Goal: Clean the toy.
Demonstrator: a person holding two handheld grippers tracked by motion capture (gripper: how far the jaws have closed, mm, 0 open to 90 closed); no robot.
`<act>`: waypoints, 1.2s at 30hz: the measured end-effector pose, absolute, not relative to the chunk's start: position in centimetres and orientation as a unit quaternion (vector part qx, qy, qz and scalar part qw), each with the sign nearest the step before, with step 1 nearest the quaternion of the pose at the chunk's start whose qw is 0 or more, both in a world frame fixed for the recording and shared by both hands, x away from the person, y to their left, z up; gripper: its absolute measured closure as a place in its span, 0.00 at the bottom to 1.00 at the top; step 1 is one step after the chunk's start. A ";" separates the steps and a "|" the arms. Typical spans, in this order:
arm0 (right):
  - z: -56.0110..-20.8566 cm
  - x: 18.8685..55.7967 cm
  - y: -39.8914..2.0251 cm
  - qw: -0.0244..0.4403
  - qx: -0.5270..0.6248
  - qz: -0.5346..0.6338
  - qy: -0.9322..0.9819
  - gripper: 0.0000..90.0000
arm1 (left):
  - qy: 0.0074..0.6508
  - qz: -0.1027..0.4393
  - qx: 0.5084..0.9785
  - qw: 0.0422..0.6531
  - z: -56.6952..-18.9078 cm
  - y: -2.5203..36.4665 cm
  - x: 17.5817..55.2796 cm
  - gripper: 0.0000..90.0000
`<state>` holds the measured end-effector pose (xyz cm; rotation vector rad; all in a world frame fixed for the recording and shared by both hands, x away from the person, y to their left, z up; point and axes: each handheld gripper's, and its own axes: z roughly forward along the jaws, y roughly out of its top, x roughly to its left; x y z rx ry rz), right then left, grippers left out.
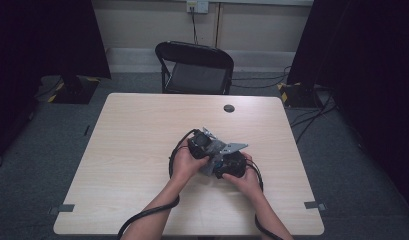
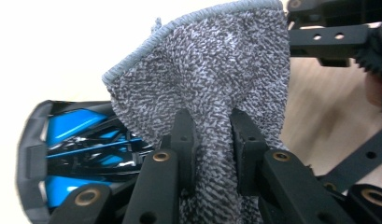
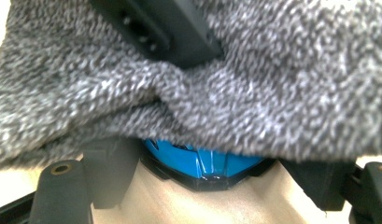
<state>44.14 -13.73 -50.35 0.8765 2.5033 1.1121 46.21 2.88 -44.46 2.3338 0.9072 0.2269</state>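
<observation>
Near the centre of the high view both hands meet over the table (image 1: 132, 150). The left gripper (image 2: 212, 140) is clamped on a grey knit cloth (image 2: 212, 70) draped over a blue-and-black object (image 2: 72, 154). The right gripper (image 3: 202, 177) has its jaws spread beneath the cloth, apparently around the object, though I cannot tell whether they grip it. The wiping or wrapping step seems under way; next the cloth likely needs drawing across the object.

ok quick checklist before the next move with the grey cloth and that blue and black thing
1. Left gripper clamped on the speckled grey knitted cloth: ok, cloth bunched between its jaws.
2. Right gripper gripping the cloth: cannot tell, the cloth drapes over its jaws.
3. Cloth's stitched edge free: ok, it stands up unpinched.
4. Glossy blue and black plastic object covered: not ok, it shows beside the cloth.
5. Object resting on the light wooden table: cannot tell.
6. Both hands close together mid-table: ok.
</observation>
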 end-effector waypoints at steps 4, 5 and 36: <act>-50.4 44.1 -13.7 0.132 0.303 0.383 0.863 0.26 | 0.348 0.099 0.881 0.305 -44.2 3.4 46.7 0.83; -50.4 44.1 -13.7 0.132 0.302 0.383 0.863 0.26 | 0.350 0.103 0.879 0.306 -44.2 3.6 46.9 0.82; -50.4 44.1 -13.7 0.133 0.303 0.383 0.862 0.26 | 0.400 0.123 0.862 0.285 -44.2 7.6 49.7 0.82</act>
